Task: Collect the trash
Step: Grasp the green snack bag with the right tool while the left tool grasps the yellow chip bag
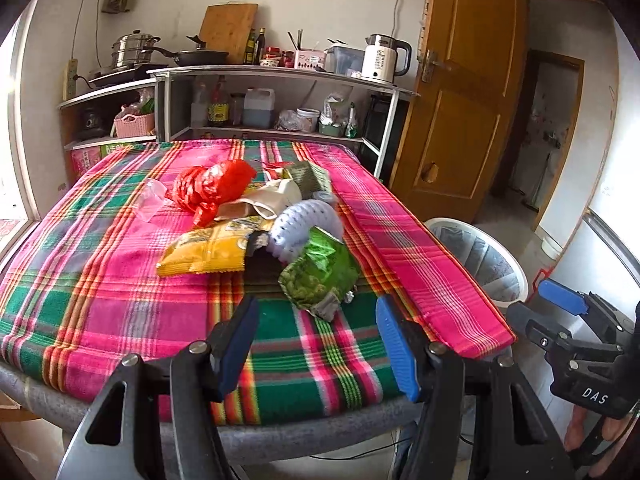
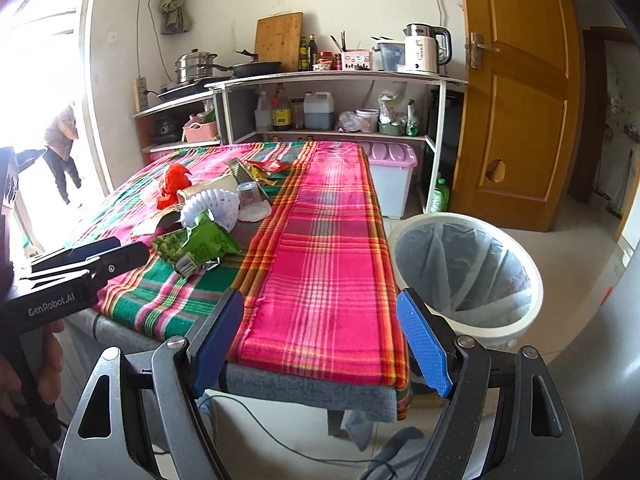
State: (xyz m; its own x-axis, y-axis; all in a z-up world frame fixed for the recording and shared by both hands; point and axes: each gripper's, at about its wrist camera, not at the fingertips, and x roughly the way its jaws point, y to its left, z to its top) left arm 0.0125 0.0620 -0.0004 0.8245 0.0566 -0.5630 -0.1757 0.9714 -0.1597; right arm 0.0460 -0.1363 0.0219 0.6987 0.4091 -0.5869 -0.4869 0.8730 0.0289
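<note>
You held both claws spread wide and empty at the near edge of the table (image 1: 120,312): the left claw (image 1: 318,344) over the green and pink plaid cloth, the right claw (image 2: 320,340) over the near right corner. The left claw's body read "GenRobot.AI" in the right wrist view; the right claw's body read "DAS" in the left wrist view.

Just beyond the left claw lay the trash pile, toward the middle of the table. Nearest was a green snack bag (image 1: 320,276), its print too small to read. Beside it lay a yellow packet (image 1: 204,250), a white foam net sleeve (image 1: 304,224) touching both, then a clear plastic cup (image 2: 252,202), a red plastic bag (image 1: 212,188) and crumpled wrappers (image 1: 304,178) behind.

Off the table's right edge stood a white lined bin (image 2: 468,272) on the floor, apart from the pile. A white kettle (image 1: 384,58) stood on the far shelf.
</note>
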